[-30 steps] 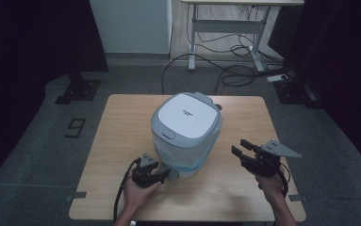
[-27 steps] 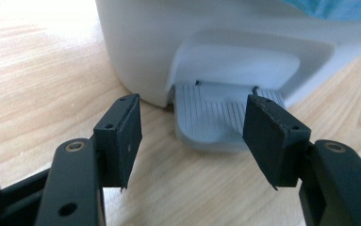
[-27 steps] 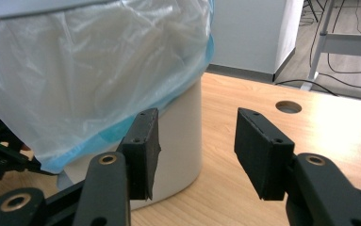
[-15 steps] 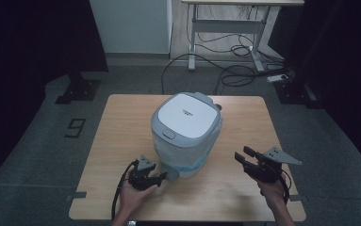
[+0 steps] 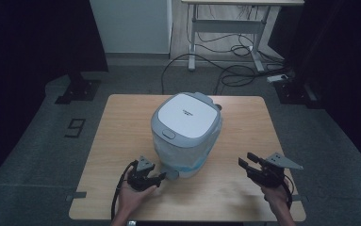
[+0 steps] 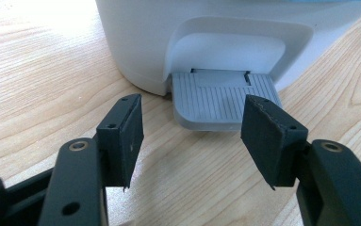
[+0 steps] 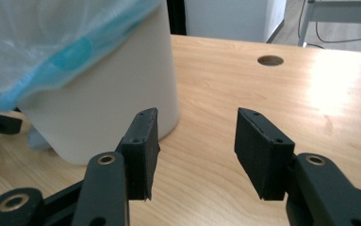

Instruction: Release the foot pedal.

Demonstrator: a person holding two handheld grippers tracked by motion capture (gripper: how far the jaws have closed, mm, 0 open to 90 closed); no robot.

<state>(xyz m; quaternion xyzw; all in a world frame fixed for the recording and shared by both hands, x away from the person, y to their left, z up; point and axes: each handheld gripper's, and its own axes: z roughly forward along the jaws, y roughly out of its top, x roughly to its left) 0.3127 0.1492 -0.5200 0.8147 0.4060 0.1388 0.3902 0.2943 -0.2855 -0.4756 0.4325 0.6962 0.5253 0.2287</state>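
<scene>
**Pedal bin lidded, both grippers open beside it**

While the lid (image 5: 184,115) lay shut, the white pedal bin (image 5: 186,136) stood at the middle of the wooden table (image 5: 117,136), its clear, blue-edged liner (image 7: 51,44) draped outside the rim; its contents were hidden. The left gripper (image 6: 192,136) sat before the bin's grey pedal (image 6: 223,101), jaws spread, not touching. The right gripper (image 7: 194,150) hung right of the bin, jaws apart, empty.

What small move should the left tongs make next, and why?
Probably ease forward and down onto the grey pedal. The left tongs are open, aimed at it just short of the bin, whose lid is closed.
</scene>
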